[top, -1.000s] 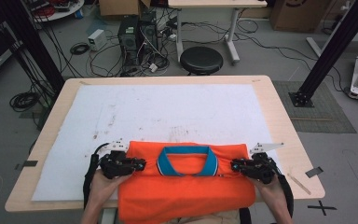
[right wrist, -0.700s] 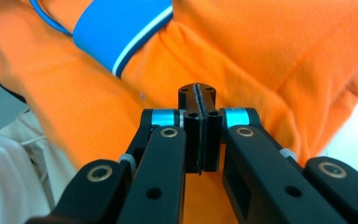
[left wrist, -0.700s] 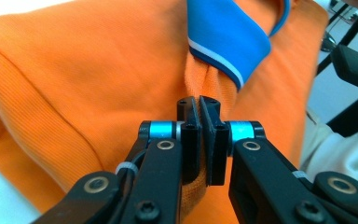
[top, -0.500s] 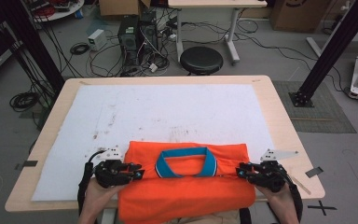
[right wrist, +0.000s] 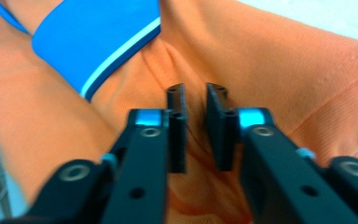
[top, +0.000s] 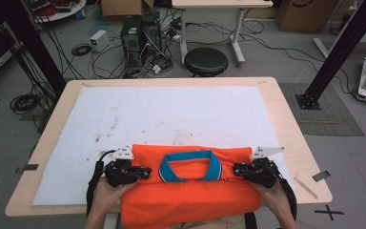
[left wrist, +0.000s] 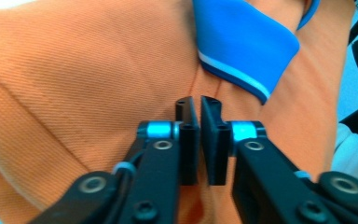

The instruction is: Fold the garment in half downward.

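The orange polo shirt (top: 190, 191) lies at the near edge of the table (top: 290, 124), on the white sheet (top: 171, 114), with its lower part hanging over the near edge. Compared with 1 s ago, both grippers and the folded shoulder line sit nearer the person: the shirt has been dragged toward the near edge, and its far fold line now lies lower on the sheet. Judged from this, the step in hand is positioning or folding the shirt, with the blue collar (top: 189, 167) centred between the 2 grippers.

Left gripper (left wrist: 196, 116): jaws narrow, nearly touching, pinching a fold of orange fabric left of the collar. Right gripper (right wrist: 196, 105): jaws narrow with a small gap, a ridge of fabric caught between them right of the collar. Both hold the shirt at shoulder level.

Containers: the table carries none. Cardboard boxes (top: 119, 7) stand on the floor beyond the far edge; their contents cannot be seen.
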